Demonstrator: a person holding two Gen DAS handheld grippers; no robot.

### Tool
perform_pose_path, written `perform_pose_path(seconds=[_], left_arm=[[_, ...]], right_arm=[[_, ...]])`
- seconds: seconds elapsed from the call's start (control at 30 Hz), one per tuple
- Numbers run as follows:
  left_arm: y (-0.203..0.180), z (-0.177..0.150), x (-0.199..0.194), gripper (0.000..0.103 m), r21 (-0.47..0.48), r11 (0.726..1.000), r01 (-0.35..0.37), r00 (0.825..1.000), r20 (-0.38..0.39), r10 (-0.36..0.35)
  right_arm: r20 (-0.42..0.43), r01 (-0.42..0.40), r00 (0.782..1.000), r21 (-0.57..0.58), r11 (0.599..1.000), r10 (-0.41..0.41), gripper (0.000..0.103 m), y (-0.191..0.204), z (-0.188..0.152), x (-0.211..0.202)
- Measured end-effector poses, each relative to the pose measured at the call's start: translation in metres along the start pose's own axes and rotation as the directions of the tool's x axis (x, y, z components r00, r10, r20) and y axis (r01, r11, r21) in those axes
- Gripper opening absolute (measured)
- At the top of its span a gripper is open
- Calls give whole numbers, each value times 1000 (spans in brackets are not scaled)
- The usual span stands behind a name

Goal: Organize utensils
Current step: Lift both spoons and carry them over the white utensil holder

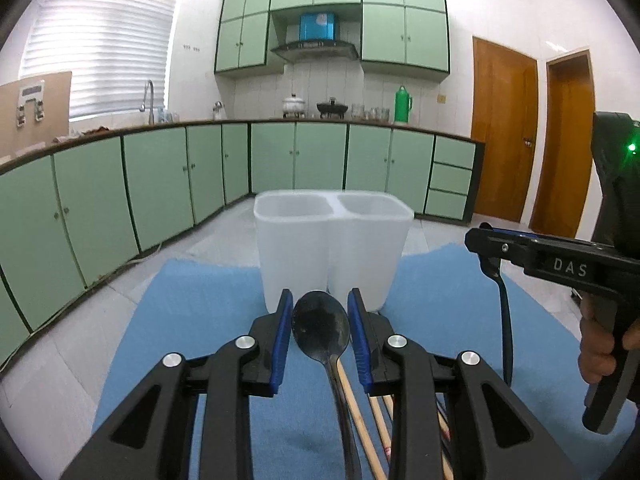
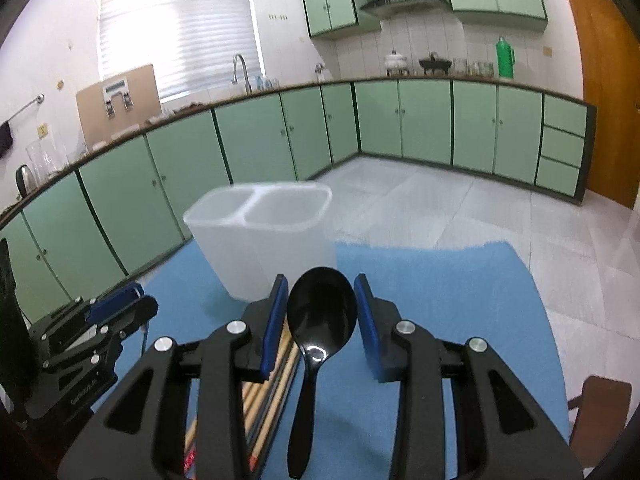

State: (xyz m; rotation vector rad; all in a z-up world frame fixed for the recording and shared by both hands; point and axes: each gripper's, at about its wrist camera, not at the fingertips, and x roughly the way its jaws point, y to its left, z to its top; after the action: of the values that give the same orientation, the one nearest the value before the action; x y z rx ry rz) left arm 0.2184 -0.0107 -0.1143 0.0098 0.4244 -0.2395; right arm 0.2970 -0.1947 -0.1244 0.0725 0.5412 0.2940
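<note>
My left gripper is shut on the bowl of a metal spoon, held above the blue mat with its handle running back toward the camera. My right gripper is shut on the bowl of a black plastic spoon, likewise raised. A white two-compartment utensil holder stands upright on the mat just beyond both grippers. Wooden chopsticks lie on the mat beneath them. The right gripper shows at the right of the left wrist view, the left gripper at the lower left of the right wrist view.
A hand holds the right gripper's handle. The mat's far edge drops off to a tiled floor. Green kitchen cabinets run along the back. A brown chair sits at the table's right edge.
</note>
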Motion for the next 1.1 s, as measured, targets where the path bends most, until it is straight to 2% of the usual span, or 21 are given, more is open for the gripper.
perform_pose_path(seconds=[0.23, 0.37, 0.6, 0.73, 0.8, 0.87, 1.1], left_arm=[[8, 33, -23, 27, -14, 1000, 13, 995, 98, -11], [11, 60, -37, 27, -16, 1000, 23, 984, 175, -20], [19, 120, -43, 27, -18, 999, 39, 951, 308, -32], [20, 149, -24, 27, -5, 999, 32, 935, 353, -28], [21, 157, -11, 27, 5, 1000, 21, 934, 356, -21], [23, 162, 10, 27, 16, 1000, 10, 941, 338, -15], [32, 142, 68, 27, 24, 1000, -3, 969, 247, -4]], right_arm=[[122, -33, 992, -13, 999, 35, 33, 2, 35, -8], [177, -61, 982, -9, 998, 62, 33, 3, 54, -8], [274, -88, 958, -17, 996, 89, 33, 3, 102, -2], [311, -75, 947, -8, 997, 74, 33, -1, 124, 11], [318, -54, 947, -7, 999, 53, 33, -4, 131, 23], [318, -31, 948, -1, 1000, 30, 33, -6, 135, 37], [257, 36, 966, 7, 999, -37, 33, -11, 122, 89]])
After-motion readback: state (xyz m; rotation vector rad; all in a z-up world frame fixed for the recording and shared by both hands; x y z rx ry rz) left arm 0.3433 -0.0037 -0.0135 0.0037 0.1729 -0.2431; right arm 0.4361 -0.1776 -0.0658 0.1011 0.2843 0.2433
